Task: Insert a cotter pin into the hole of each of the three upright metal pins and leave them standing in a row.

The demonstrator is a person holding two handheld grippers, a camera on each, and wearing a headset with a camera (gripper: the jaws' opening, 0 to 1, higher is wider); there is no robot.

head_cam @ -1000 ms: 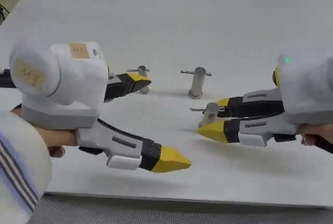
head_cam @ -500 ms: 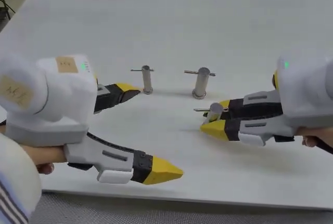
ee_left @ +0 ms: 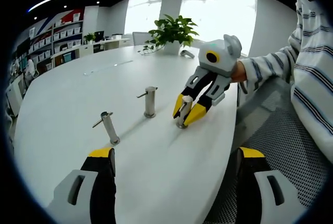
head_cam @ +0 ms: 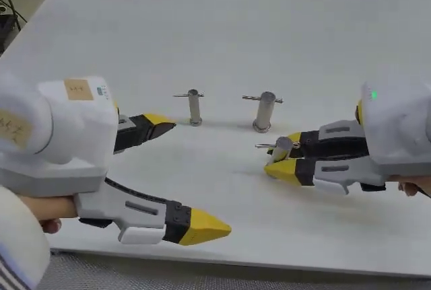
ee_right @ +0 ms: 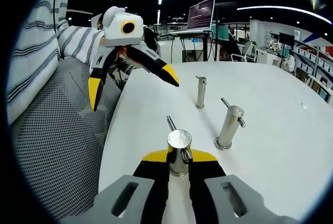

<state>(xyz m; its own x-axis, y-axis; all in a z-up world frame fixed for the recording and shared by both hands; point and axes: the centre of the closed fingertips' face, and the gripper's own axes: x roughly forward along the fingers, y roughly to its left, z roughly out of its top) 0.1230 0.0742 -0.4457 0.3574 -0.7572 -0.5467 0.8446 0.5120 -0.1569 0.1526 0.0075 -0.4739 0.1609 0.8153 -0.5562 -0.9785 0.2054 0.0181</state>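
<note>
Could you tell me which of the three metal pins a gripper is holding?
The nearest pin, between the right gripper's fingers; the two farther pins stand free.

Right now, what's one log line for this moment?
left gripper: open | right gripper: shut on front pin | middle pin, leftmost pin: upright, cottered

No text could be read. A tan sticker (head_cam: 79, 89) lay on top of the left gripper (head_cam: 194, 175) at the left of the head view, and a second sticker (head_cam: 10, 128) at the far left edge; the marks on both were too blurred to make out
</note>
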